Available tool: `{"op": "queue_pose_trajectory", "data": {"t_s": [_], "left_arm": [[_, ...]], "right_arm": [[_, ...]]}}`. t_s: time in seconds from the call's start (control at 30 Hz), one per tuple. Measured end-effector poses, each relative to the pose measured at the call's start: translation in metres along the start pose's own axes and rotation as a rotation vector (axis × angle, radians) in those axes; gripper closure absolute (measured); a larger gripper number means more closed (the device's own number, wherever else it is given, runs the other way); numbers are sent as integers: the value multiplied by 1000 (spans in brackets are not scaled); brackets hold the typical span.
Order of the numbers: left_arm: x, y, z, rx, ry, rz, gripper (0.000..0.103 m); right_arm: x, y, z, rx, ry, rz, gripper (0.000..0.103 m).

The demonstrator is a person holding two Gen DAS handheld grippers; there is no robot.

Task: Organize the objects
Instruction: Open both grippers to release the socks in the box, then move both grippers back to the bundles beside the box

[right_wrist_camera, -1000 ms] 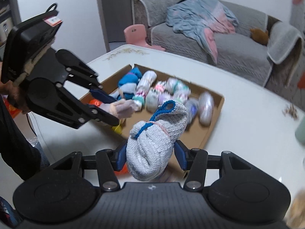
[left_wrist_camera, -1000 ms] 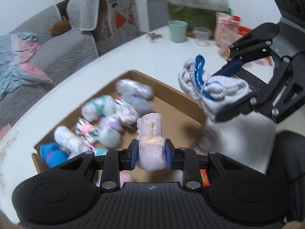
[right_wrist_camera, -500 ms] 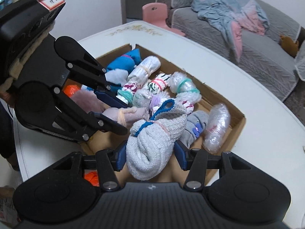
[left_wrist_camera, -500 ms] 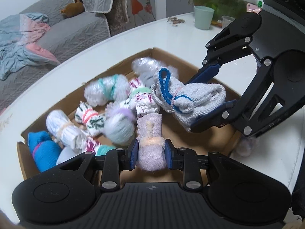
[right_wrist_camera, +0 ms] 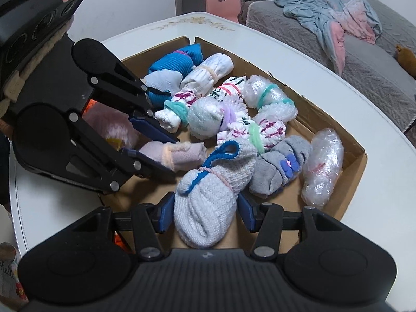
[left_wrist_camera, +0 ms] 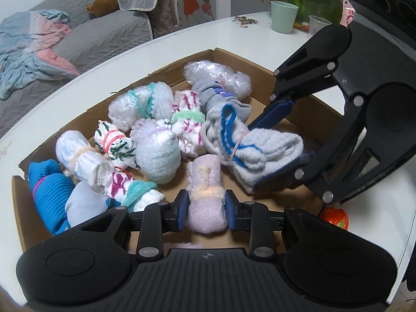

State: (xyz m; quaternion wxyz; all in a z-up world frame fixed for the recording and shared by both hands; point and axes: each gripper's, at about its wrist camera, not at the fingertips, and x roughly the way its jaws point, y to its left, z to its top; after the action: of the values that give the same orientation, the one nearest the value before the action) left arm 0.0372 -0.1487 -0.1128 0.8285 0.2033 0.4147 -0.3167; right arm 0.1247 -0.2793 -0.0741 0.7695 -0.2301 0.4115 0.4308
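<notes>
Both grippers have dropped over the brown cardboard box [left_wrist_camera: 234, 59]; left gripper [left_wrist_camera: 206, 208] clamps a soft pink sock roll [left_wrist_camera: 205, 197], right gripper [right_wrist_camera: 205, 213] a squashy grey-blue sock bundle [right_wrist_camera: 210, 197], each held mid-body

I see a matt brown cardboard box [left_wrist_camera: 306, 104] on the glossy white table [left_wrist_camera: 182, 41], holding knitted cloth sock bundles [right_wrist_camera: 208, 202].

Shallow brown cardboard box [left_wrist_camera: 262, 71] on the white bench [left_wrist_camera: 166, 49]: rolled sock bundles [left_wrist_camera: 156, 153] crowd its far half; bare floor [right_wrist_camera: 291, 192] remains near the front wall, partly occupied by both loaded hand-held grippers, left [left_wrist_camera: 206, 206] and right [right_wrist_camera: 205, 214].
</notes>
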Motion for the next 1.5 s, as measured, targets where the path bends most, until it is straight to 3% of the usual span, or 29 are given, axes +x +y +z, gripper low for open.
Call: {"op": "queue_pose_trajectory", "data": {"t_s": [0.3, 0.37, 0.47, 0.6, 0.77, 0.9, 0.97, 1.03, 1.5], "left_arm": [[1, 4, -1, -10, 5, 0, 62], [2, 3, -1, -10, 11, -4, 48], [2, 1, 0, -1, 17, -7, 39], [-2, -3, 2, 22, 21, 2, 33], [-9, -6, 6, 30, 22, 5, 14], [-22, -13, 14, 52, 10, 22, 11], [-29, -15, 17, 53, 1, 30, 2], [-37, -16, 20, 59, -12, 39, 2], [-97, -37, 20, 68, -59, 51, 0]], "right_arm": [[7, 2, 7, -19, 16, -1, 54], [6, 2, 6, -20, 22, -4, 54], [5, 2, 7, -20, 30, -11, 50], [3, 3, 9, -24, 38, -18, 49], [-2, 3, 11, -32, 49, -34, 40], [-12, 3, 12, -49, 51, -49, 39], [-18, 4, 13, -56, 52, -54, 37], [-21, 6, 15, -63, 52, -64, 33], [-72, 34, 15, -79, -6, -95, 27]]}}
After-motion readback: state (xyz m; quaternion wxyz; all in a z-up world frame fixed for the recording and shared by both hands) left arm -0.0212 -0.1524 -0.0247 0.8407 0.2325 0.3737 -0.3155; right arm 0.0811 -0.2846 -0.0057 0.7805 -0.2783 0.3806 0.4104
